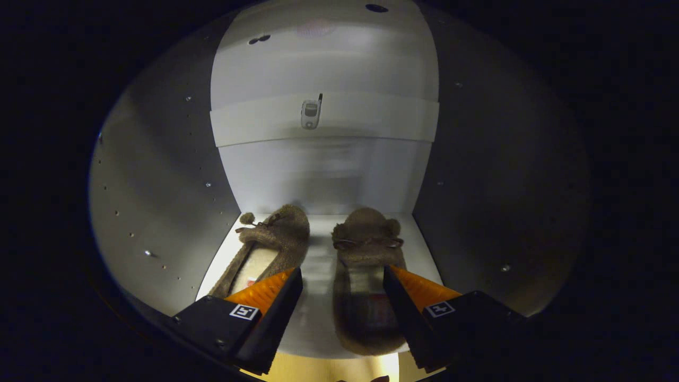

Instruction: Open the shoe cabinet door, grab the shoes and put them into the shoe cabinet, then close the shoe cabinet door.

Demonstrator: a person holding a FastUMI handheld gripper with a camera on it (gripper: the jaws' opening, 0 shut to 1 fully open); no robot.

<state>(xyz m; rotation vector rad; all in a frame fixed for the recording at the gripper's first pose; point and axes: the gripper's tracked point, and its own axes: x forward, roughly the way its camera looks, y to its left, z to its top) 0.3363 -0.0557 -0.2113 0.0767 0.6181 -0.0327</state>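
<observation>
I have both fuzzy brown slippers (323, 265) on the white cabinet shelf (320, 276), toes toward twelve o'clock for a tidy fit; my jaws gape wide, empty, straddling the right slipper's heel.

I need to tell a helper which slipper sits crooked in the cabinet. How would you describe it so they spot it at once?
Look inside the cabinet, on its pale floor below the shelf. Two fuzzy brown slippers lie side by side, toes to the back wall, ahead of the open gripper. The crooked one is the left slipper: it slants toward the side wall and has a pompom beside its toe, while the right slipper lies straight.
</observation>
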